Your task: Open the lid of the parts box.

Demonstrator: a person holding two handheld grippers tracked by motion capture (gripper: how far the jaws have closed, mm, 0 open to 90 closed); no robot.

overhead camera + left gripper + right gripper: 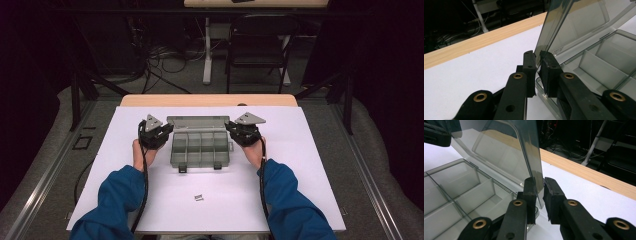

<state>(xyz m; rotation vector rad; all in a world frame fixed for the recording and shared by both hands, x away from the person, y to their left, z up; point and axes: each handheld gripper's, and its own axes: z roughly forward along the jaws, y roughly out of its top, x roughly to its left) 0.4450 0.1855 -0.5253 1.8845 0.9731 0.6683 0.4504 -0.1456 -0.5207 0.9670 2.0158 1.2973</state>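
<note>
One translucent grey plastic compartment box [201, 147], centre of the white-covered tabletop [300, 165]; its clear hinged lid [198, 122] stands raised at the box's 12 o'clock edge, so opening looks nearly done, with laying the lid fully back or releasing it judged still to come; two grippers: left gripper [538, 65] at the box's 9 o'clock, fingers [529, 65] nearly closed and pinching the lid's side edge; right gripper [539, 191] at 3 o'clock, fingers [552, 192] likewise clamped on the opposite lid edge; two front latches at 6 o'clock, undone; roughly eight compartments, apparently empty; one small dark metal part [199, 197] at 6 o'clock, apart from the box.
</note>
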